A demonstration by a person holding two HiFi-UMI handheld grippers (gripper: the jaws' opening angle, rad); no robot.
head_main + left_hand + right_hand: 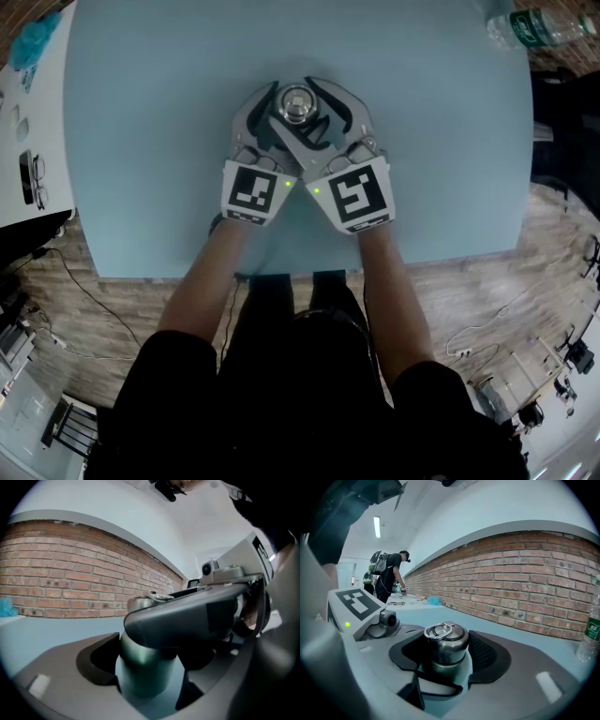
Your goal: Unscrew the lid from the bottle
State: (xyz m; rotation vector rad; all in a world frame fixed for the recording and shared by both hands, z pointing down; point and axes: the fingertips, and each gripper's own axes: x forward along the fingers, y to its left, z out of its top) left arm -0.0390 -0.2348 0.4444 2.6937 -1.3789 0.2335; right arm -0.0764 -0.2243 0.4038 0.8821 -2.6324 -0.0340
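Surface (141, 112) lay open all round, edges well off | bottle (140, 684) stood upper centre, left gripper (147, 665) fingers clamped its body, right gripper (447, 651) fingers clamped lid (446, 637) | plastic bottle (539, 26) lay upper-right corner, well apart

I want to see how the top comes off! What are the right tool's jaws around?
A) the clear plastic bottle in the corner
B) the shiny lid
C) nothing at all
B: the right gripper view shows the shiny lid standing between the jaws of the right tool, pads against it, while the left tool grips the green bottle lower down.
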